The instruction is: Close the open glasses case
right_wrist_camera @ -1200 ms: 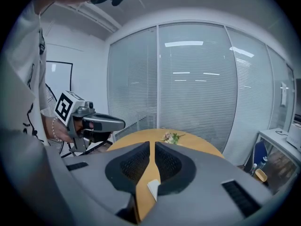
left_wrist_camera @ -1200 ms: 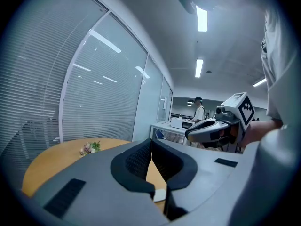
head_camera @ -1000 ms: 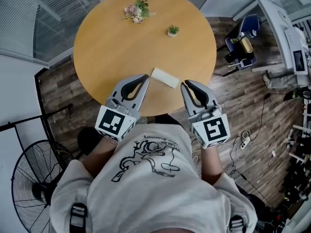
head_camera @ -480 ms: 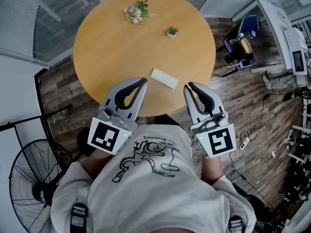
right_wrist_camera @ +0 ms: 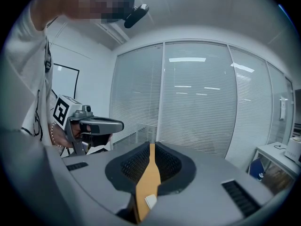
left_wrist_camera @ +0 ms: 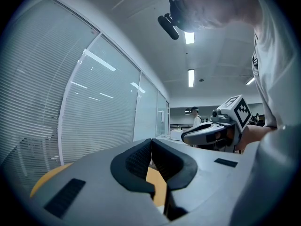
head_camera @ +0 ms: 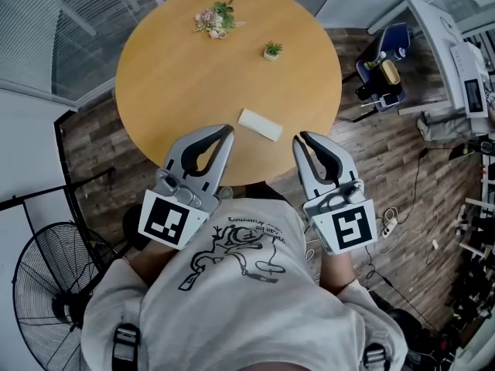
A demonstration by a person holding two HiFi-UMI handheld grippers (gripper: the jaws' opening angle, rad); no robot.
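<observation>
A white glasses case (head_camera: pixel 260 124) lies flat near the front edge of the round wooden table (head_camera: pixel 193 76); whether its lid is up I cannot tell. My left gripper (head_camera: pixel 225 132) hovers just left of the case, its tips meeting with nothing between them. My right gripper (head_camera: pixel 300 139) hovers to the right of the case, over the table's edge. In the right gripper view its pads (right_wrist_camera: pixel 164 163) stand a narrow slit apart, and the table and a bit of the white case (right_wrist_camera: pixel 150 201) show through. Neither gripper touches the case.
A dried flower sprig (head_camera: pixel 218 18) and a small potted plant (head_camera: pixel 274 49) sit at the far side of the table. A floor fan (head_camera: pixel 46 292) stands at the left, a cluttered cart (head_camera: pixel 383 72) at the right. Glass walls with blinds lie beyond.
Both grippers have risen toward the camera and drawn back a little from the case. The case has stayed where it was.
</observation>
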